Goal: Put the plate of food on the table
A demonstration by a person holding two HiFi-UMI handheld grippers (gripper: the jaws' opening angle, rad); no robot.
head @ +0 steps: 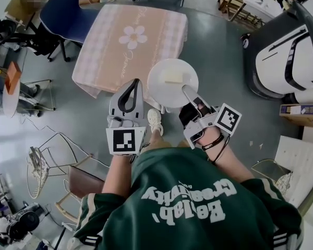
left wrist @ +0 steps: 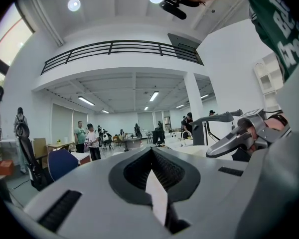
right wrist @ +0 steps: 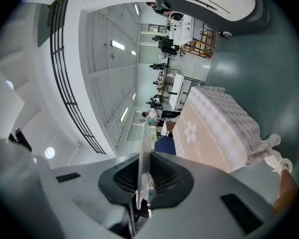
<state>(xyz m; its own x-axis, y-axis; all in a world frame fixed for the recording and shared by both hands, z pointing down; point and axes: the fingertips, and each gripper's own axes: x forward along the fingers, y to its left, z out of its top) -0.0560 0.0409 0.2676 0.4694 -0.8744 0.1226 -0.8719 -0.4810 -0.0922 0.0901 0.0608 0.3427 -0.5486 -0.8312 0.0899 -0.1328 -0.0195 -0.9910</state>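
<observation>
Right gripper (head: 187,90) clamped on white plate (head: 160,87) rim, left gripper (head: 135,84) closed, empty: carry plate level to pink-clothed table (head: 104,51) at 12 o'clock.

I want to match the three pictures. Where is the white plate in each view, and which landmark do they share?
Head view: the plate is at centre, its near rim in the right hand-held gripper.
Left gripper view: it cannot be picked out for certain.
Right gripper view: seen edge-on, a thin pale line between the jaws, lower centre.
Shared landmark: the blue chair.
</observation>
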